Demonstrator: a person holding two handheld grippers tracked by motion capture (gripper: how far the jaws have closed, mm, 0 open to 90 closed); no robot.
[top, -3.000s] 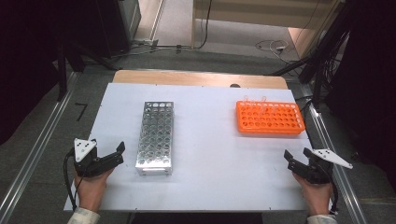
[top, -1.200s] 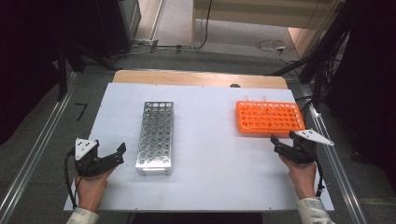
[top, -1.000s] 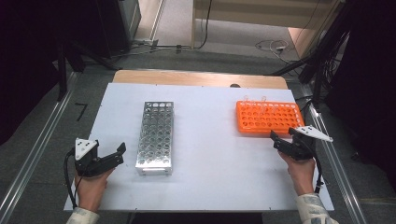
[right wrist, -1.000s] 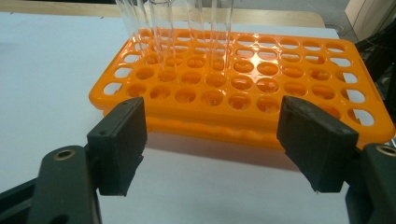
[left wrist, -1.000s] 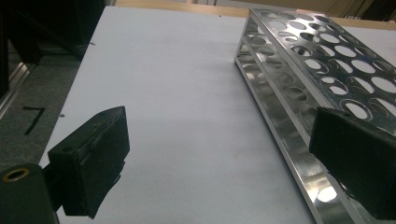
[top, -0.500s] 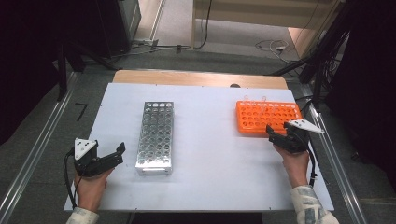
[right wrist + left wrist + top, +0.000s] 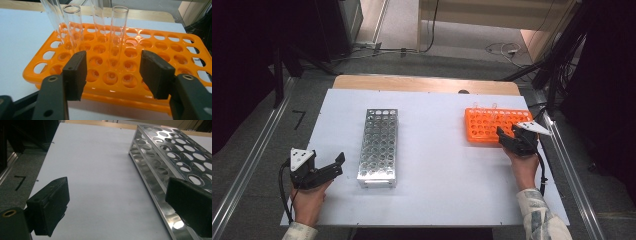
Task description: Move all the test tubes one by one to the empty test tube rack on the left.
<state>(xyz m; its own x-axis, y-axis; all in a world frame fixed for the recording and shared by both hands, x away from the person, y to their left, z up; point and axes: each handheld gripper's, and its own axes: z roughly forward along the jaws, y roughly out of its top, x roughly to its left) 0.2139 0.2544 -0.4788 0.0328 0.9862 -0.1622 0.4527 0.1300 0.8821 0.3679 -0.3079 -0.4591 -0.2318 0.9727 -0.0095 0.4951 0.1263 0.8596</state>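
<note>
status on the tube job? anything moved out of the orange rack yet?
Nothing moved yet: the metal rack has no tubes in it, and the clear tubes stand upright in the orange rack. In hand: the right tool is open at the orange rack's near edge, jaws apart and lined up toward the tubes, gripping none. The left tool waits open beside the metal rack. Left: every grasp and any transfer.

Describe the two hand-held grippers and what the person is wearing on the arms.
Both are black: the left hand-held gripper and the right hand-held gripper each carry a pale three-cornered plate on top and two blocky rectangular pads. A black cable trails from each. Light patterned sleeves cover the wrists.
</note>
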